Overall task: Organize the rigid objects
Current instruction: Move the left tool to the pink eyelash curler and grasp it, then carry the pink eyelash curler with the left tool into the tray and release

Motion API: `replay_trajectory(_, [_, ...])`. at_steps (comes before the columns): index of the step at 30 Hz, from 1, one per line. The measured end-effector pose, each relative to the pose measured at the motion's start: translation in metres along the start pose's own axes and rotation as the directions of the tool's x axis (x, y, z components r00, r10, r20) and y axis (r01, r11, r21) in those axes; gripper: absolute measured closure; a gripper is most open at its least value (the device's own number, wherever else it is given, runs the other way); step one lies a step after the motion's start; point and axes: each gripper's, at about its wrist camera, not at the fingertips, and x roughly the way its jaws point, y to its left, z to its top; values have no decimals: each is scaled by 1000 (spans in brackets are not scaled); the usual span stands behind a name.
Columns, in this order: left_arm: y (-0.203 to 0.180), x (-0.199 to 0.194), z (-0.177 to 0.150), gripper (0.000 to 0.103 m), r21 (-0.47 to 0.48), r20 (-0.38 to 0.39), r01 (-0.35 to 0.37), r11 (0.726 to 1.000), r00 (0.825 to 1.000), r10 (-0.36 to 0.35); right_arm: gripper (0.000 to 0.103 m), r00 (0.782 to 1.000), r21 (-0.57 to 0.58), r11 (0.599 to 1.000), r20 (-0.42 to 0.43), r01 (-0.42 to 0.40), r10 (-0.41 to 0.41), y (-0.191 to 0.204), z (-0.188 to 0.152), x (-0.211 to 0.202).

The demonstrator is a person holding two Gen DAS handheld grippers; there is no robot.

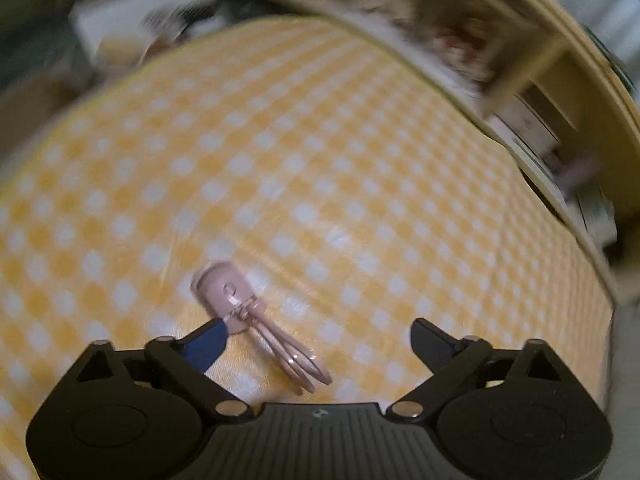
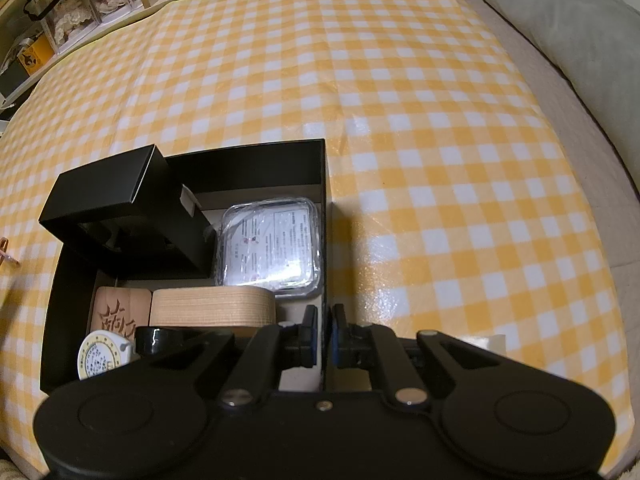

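In the left wrist view a small pink charger plug with its coiled pink cable (image 1: 240, 304) lies on the yellow checked cloth. My left gripper (image 1: 320, 330) is open around it, its left fingertip (image 1: 212, 338) touching the plug. In the right wrist view my right gripper (image 2: 325, 332) is shut on the right wall of an open black box (image 2: 325, 208). The box holds a small black box (image 2: 120, 208), a clear plastic case (image 2: 272, 248), a tan tape roll (image 2: 212, 306), a carved wooden block (image 2: 120, 310) and a round tape measure (image 2: 100, 356).
A cream shelf unit with cluttered compartments (image 1: 532, 92) curves along the cloth's far and right edges. A grey pillow (image 2: 568, 28) lies at the far right beside the cloth. Shelves with boxes (image 2: 80, 12) line the far left.
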Motion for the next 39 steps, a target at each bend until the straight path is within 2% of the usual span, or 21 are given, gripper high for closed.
replay_trajectory(3, [14,13,3,17,-92,-29,4,996,1000,-7,94,1000,1,1000,0,1,-1,0,1,0])
replay_trajectory(7, [35,29,4,27,-203,-50,-32,979,998,22,94,1000,0,1000,0,1,-1,1,1,0])
replay_trajectory(12, [59,45,6,37,-318,-72,-14,948,997,-9,94,1000,-3,1000,-11,1,-1,5,-4,3])
replay_trajectory(14, [66,48,7,45,-339,-72,-7,941,997,-18,94,1000,-7,1000,-14,3,-3,7,-3,6])
replay_trajectory(16, [68,47,8,57,-327,-76,-14,945,997,-11,94,1000,-12,1000,-17,5,-5,7,-2,10])
replay_trajectory(21, [72,48,3,68,-321,-96,-20,947,995,-12,95,1000,-15,1000,-25,7,-8,8,3,16])
replay_trajectory(24, [64,49,1,70,-284,-97,-35,958,995,7,95,1000,-15,1000,-25,7,-8,8,3,16])
replay_trajectory(31, [51,45,-7,70,-218,-107,-27,975,994,3,95,1000,-15,1000,-25,7,-7,8,3,16])
replay_trajectory(36, [31,27,-9,70,-150,-75,36,988,996,-48,95,1000,-17,1000,-25,7,-8,9,2,17])
replay_trajectory(39, [14,10,-13,70,-72,-44,78,994,996,-81,95,1000,-17,1000,-25,8,-8,9,2,16])
